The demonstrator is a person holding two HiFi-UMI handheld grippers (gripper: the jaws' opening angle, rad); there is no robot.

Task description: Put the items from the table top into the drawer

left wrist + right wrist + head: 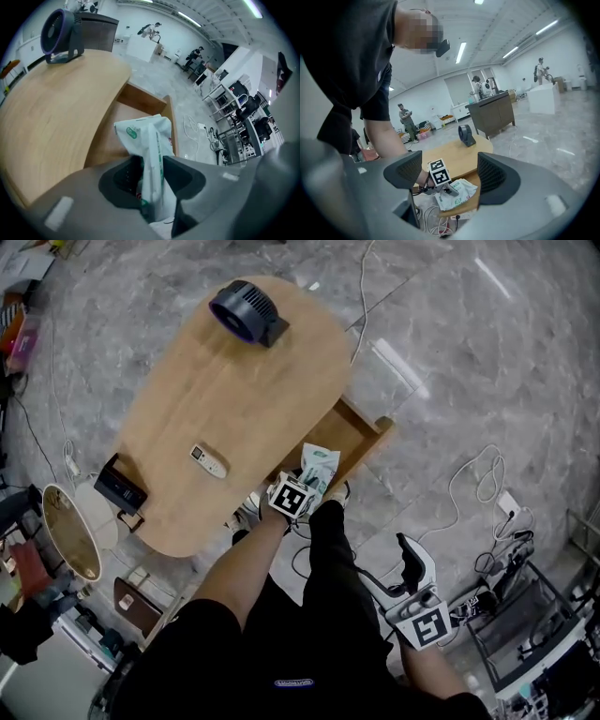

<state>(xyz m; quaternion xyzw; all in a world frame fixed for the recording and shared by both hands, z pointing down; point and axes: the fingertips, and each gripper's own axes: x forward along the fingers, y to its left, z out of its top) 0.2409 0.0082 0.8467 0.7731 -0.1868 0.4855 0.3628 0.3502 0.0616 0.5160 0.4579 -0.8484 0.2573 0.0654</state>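
Grey jaws of the left gripper point(152, 178) are pinched together on a white-and-green wipes packet point(143, 133), clamping its lower part so that the soft pack creases between them and its free end sticks out ahead. The packet hangs over the open wooden drawer point(140, 96), which is pulled out from the side of the table point(225, 399). Whether the pack touches the drawer's bottom cannot be told.

The right gripper point(446, 173) is held well apart from the table, low at the person's right side. Its jaws stand wide apart with nothing between them; past them, its view shows only the far-off left gripper and the packet it carries.

On the light wooden top, a small pale remote control point(208, 460) lies near the middle of the near half. A dark round fan point(246, 310) stands at the far end. A black box point(120, 486) sits at the left edge of the top. Loose white cables point(473, 479) lie on the grey stone floor to the right of the drawer.
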